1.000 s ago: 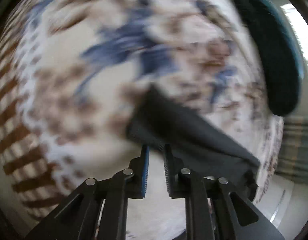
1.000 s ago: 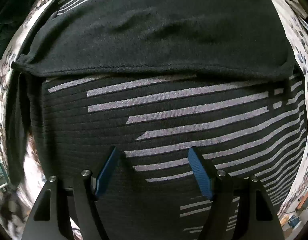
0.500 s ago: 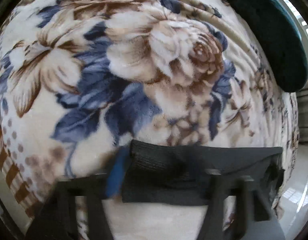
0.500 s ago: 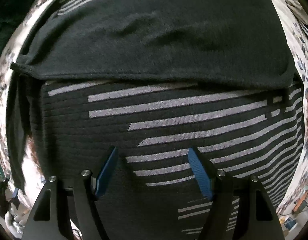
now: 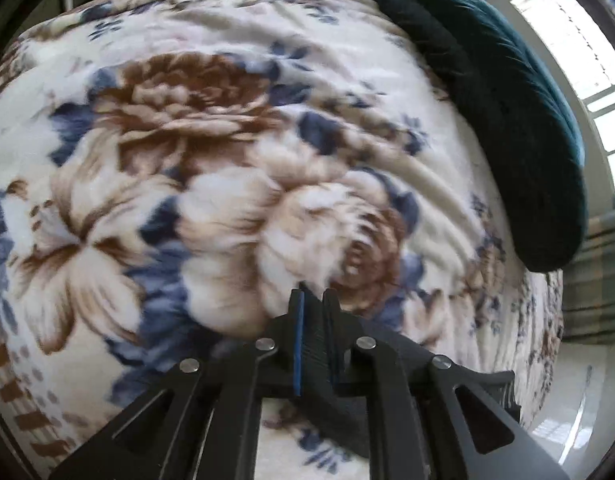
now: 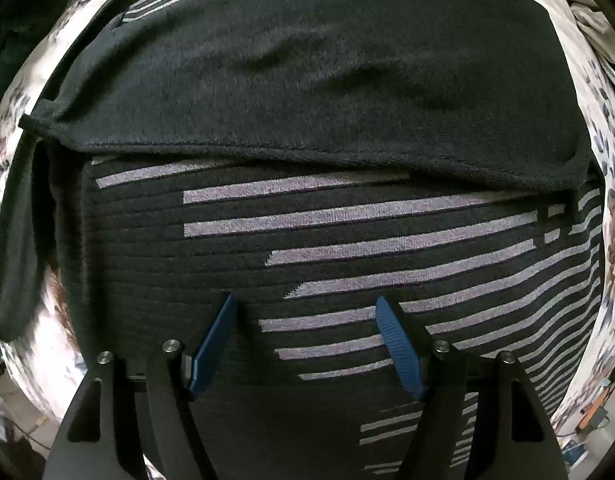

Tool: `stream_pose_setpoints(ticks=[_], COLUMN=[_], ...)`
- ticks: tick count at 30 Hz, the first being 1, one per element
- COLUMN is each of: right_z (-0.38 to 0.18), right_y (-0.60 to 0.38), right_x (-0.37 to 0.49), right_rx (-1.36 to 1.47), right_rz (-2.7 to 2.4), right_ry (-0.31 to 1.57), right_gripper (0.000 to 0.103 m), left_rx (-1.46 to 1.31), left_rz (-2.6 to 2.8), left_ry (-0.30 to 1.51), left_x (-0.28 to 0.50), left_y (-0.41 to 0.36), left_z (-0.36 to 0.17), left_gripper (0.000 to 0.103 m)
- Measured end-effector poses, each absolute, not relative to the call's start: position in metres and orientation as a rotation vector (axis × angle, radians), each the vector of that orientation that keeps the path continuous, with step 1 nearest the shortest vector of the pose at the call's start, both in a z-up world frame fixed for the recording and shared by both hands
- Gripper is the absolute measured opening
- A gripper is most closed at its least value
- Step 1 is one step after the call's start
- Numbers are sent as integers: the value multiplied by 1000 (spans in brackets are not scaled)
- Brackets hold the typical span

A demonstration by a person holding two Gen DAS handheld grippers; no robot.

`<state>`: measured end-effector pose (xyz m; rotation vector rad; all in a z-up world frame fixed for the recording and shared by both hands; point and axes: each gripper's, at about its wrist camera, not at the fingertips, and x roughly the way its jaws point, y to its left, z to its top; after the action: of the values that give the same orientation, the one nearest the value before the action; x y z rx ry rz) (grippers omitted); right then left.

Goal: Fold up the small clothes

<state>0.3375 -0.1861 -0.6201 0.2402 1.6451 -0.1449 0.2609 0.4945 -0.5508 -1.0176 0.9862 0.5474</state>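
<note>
A black knit garment with grey stripes [image 6: 347, 240] lies spread on a floral blanket and fills the right wrist view. Its far part [image 6: 307, 68] is folded over toward me, plain side up. My right gripper [image 6: 305, 308] is open and hovers just above the striped part. In the left wrist view, my left gripper [image 5: 313, 300] is shut on a black piece of the garment [image 5: 335, 412], which hangs between and below the fingers, above the blanket [image 5: 187, 160].
A dark green cushion [image 5: 507, 120] lies along the blanket's far right edge. A bright window and a plaid curtain [image 5: 595, 272] stand at the right. The blanket's edge and the floor show at the lower left of the right wrist view [image 6: 11, 400].
The left gripper has closed on the black cloth and lifted away over the blanket; the view has shifted. The right gripper has stayed open, almost still over the stripes.
</note>
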Motion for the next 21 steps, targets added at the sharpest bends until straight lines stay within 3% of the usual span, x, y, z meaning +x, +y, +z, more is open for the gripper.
stream_pose_setpoints(ticks=[2, 3, 4, 9, 12, 14, 15, 16, 17, 21], right_z=[-617, -615, -613, -604, -604, -601, -598, -595, -591, -577], right_y=[-187, -186, -185, -190, -192, -194, -196, -199, -203, -225], right_x=[337, 338, 338, 335, 334, 338, 340, 342, 345, 354], right_rx=[255, 264, 269, 296, 298, 297, 302, 308, 314, 339], right_rz=[-148, -148, -148, -137, -143, -158, -164, -168, -175, -196], right_ry=[1643, 1641, 1640, 1619, 1606, 1584, 1571, 1562, 1553, 1520], right_gripper=[74, 74, 74, 74, 74, 74, 74, 74, 74, 74], left_rx=[-1071, -1121, -1168, -1429, -1406, -1344, -1285, -1229, -1192, -1037], left_rz=[554, 552, 555, 514, 529, 560, 576, 580, 580, 526], left_ry=[966, 955, 944, 909, 880, 858, 842, 828, 838, 832], left_x=[242, 229, 218, 197, 218, 236, 248, 257, 266, 301], left_y=[493, 491, 487, 449, 442, 441, 439, 437, 436, 420], left_z=[-554, -557, -561, -608, -613, -606, -597, -589, -585, -547], left_gripper=[38, 56, 63, 63, 63, 61, 54, 12, 7, 7])
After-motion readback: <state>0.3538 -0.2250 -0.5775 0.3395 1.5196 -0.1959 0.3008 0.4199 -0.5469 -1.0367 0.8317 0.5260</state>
